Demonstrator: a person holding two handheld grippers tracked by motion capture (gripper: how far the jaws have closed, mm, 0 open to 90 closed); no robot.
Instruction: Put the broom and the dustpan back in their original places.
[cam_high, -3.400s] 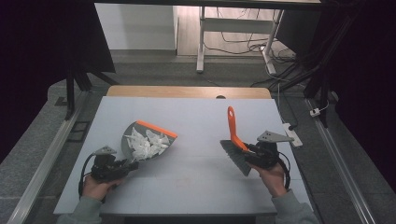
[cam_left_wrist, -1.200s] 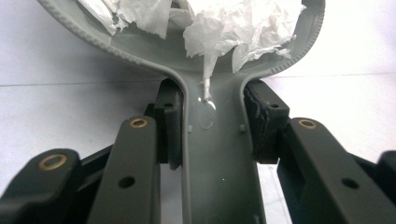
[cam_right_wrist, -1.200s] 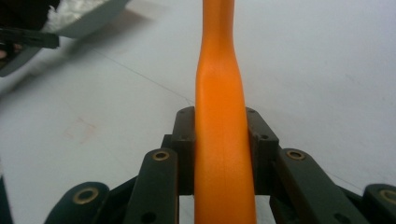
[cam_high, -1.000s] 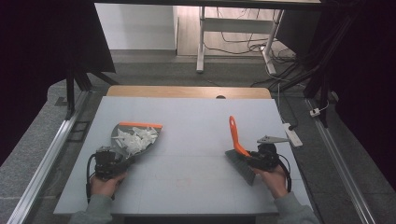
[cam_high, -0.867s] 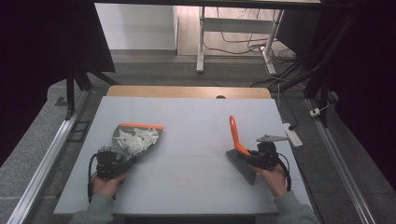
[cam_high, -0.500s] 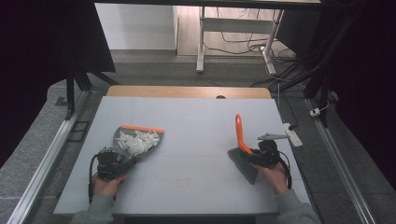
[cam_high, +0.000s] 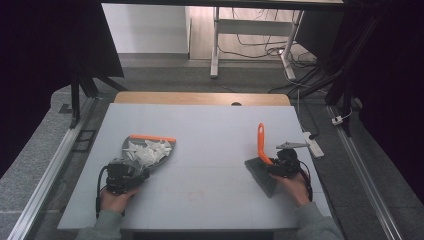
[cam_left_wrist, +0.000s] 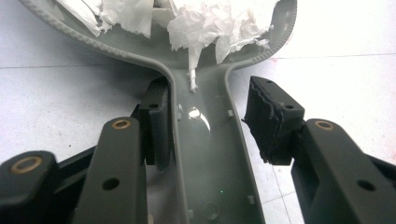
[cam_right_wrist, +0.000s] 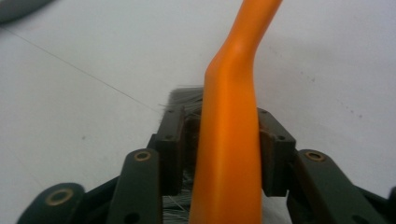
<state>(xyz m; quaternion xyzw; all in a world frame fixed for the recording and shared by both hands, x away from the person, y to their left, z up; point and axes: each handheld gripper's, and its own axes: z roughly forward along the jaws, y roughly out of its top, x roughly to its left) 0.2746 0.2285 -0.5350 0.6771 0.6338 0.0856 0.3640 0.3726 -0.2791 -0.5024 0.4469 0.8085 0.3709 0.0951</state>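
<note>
With the paper scraps (cam_high: 149, 151) gathered in the dustpan (cam_high: 150, 150) resting on the table (cam_high: 210, 125), both jaws have just been opening: the left gripper (cam_high: 131, 172) part-wide around its handle, the right gripper (cam_high: 272, 167) loosening beside the brush (cam_high: 261, 160) to its right

Brush (cam_right_wrist: 229, 140) bristles behind its handle

A pale grey desk (cam_high: 210, 125) with a wooden strip (cam_high: 200, 98) along its far edge stands on a grey speckled floor (cam_high: 40, 145). Beyond it are a white wall (cam_high: 150, 30), a white table frame (cam_high: 216, 40) and loose cables (cam_high: 260, 40). Dark curtains (cam_high: 45, 50) hang at both sides.
</note>
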